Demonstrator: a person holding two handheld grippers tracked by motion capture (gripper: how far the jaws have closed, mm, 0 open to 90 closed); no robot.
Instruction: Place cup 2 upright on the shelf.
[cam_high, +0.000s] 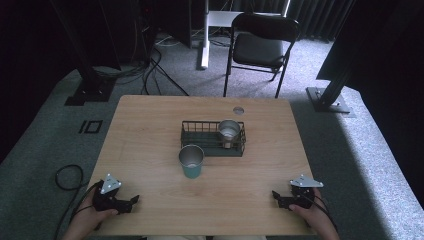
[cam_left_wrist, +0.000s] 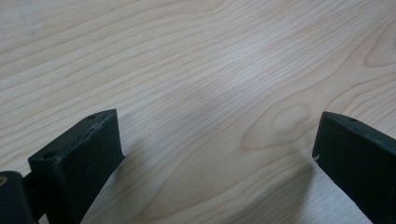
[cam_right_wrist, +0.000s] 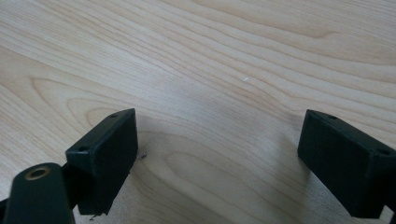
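L gripper (cam_high: 131, 202) jaws wide, empty, near table edge | R gripper (cam_high: 278, 199) same | teal cup (cam_high: 191, 161) mid-table, just before wire basket (cam_high: 213, 138) holding steel cup (cam_high: 229, 132) | advice: approach level, grip cup mid-wall.

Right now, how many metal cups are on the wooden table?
2. One silver metal cup stands inside the dark wire basket at its right end. One teal metal cup stands on the table just in front of the basket.
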